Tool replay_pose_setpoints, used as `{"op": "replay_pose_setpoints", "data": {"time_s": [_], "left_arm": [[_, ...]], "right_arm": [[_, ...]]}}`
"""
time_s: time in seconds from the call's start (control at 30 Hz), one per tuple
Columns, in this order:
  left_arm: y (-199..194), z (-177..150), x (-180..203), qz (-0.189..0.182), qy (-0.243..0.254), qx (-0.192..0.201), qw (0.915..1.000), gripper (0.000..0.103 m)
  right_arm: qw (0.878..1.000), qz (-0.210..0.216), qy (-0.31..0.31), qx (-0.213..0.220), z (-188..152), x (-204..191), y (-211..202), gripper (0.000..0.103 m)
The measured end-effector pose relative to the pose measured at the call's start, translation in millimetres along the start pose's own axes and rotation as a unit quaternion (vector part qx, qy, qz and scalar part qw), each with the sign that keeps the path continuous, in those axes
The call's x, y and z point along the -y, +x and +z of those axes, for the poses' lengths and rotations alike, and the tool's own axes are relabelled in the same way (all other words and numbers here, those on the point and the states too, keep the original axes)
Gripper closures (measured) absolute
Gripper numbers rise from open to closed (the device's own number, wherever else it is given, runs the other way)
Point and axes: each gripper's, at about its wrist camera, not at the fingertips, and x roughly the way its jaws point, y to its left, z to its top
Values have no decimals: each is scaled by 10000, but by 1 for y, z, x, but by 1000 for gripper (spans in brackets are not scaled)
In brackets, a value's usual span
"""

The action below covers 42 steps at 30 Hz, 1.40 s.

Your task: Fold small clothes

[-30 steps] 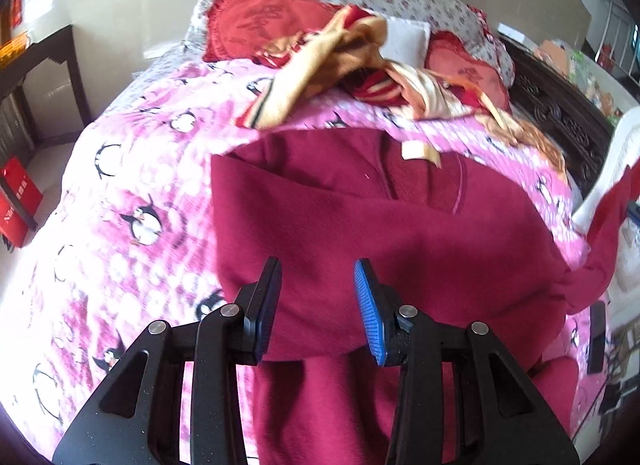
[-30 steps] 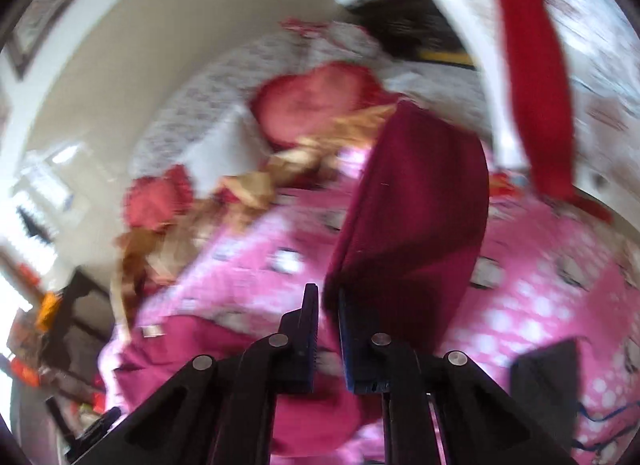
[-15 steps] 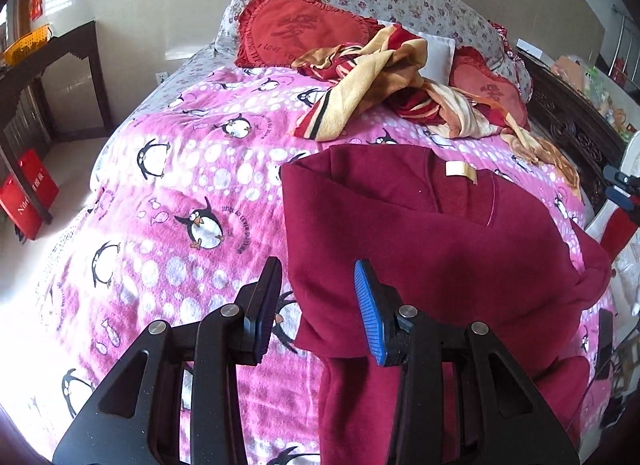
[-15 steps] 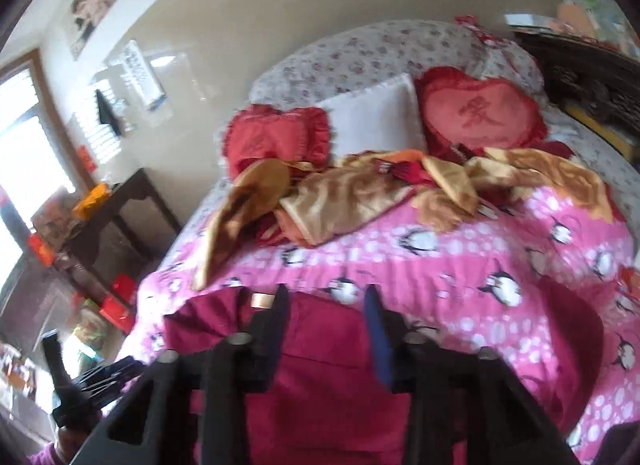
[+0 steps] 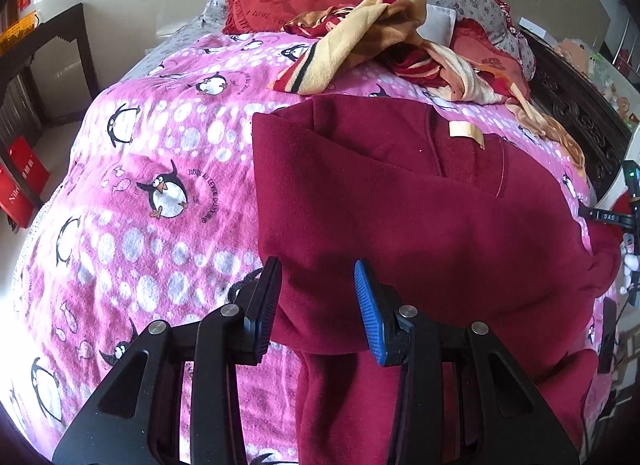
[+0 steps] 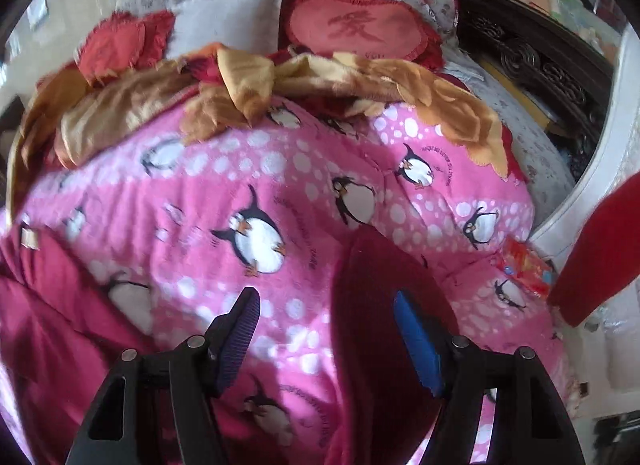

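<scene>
- Far left in my left wrist view, the pink penguin blanket (image 5: 152, 169) covers the bed; I use it as the surface for the fold.
- Moving right, my left gripper (image 5: 318, 301) hangs over the near left edge of the maroon garment (image 5: 400, 217), jaws partly apart with nothing between the pads.
- The garment lies spread on the blanket, its left side already folded inward, a pale tag (image 5: 464, 131) showing at the neckline.
- It looks like thick fleece to me: soft, floppy, light enough, not slippery. I judge a pinch at a doubled edge or hem holds better than a grab at the flat middle.
- Beyond it, a crumpled gold-and-red cloth (image 5: 360, 45) lies against the cushions, well apart from my work.
- In the right wrist view, my right gripper (image 6: 326, 339) has just been opening; its jaws stand wide with nothing clamped.
- A maroon sleeve (image 6: 384, 305) lies on the blanket under the right-hand finger; I cannot tell whether that finger touches it.
- That view is blurred, so the sleeve's cuff and seams are hard to make out.
- The garment's lower hem is hidden behind the gripper bodies in both views.
- At far right, a red shape (image 6: 600, 261) is cut off; I cannot say what it is.
</scene>
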Motion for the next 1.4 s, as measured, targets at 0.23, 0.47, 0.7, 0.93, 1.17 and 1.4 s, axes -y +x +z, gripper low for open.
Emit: {"op": "replay_pose_setpoints", "data": {"time_s": [0.23,0.47,0.7,0.93,1.17,1.4], "left_arm": [[0,6,-3,31,-54,16,10000,66],[-18,16,-5,-88,-170,280,9994,66],[-37,26,-14,-132,-368,544,9978,66],[-35,21,-20,-175,-430,419,9980,61],[-16,23,-14,-253,-384,349,9983,38],[39,38,20,-115,24,10,9999,38]], "right_arm": [[9952,543,810,27,-24,42,14,96],[9658,2077,1133,1064,-25,29,-75,97],[9221,3469,-95,1711,-15,-92,-153,97],[8968,4183,-1127,902,-56,-235,-97,47],[9089,3964,-1178,545,-94,-222,-79,47],[9493,2902,-596,1048,-106,-125,-119,47]]}}
